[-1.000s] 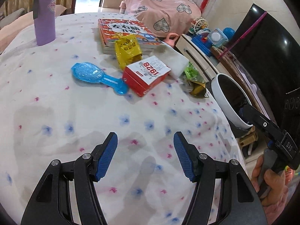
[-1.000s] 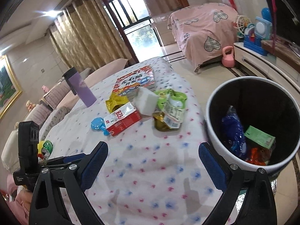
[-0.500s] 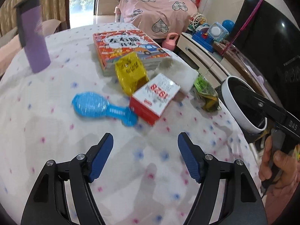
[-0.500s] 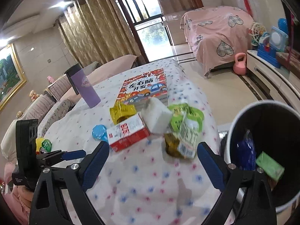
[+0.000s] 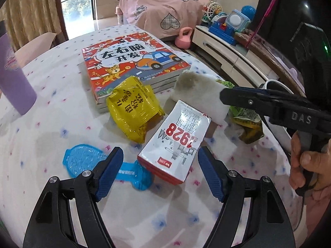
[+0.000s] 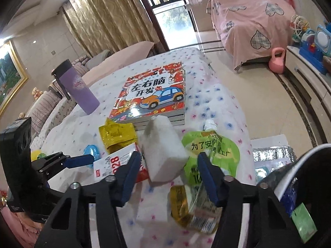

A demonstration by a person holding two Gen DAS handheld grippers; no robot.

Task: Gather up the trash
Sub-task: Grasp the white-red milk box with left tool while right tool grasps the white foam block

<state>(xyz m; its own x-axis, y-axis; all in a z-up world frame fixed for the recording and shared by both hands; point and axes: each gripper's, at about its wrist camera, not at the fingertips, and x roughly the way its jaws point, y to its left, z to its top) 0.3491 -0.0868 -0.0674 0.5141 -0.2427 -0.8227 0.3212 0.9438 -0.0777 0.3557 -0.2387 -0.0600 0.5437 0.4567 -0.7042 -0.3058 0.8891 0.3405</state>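
Table (image 5: 51, 124), flowered cloth: my left gripper (image 5: 160, 172) spread, jaws just widened, nothing pinched; the red-and-white carton (image 5: 178, 142) lies just ahead between its fingertips, untouched as far as I can see. My right gripper (image 6: 166, 175) half spread, jaws just narrowed; white block (image 6: 163, 150) between its fingers, contact unclear. Green pouch (image 6: 215, 150) beside its right finger, toward the table's right edge. Yellow wrapper (image 5: 132, 111) against the book (image 5: 132, 62). Bin (image 6: 289, 177) off that edge, holding trash.
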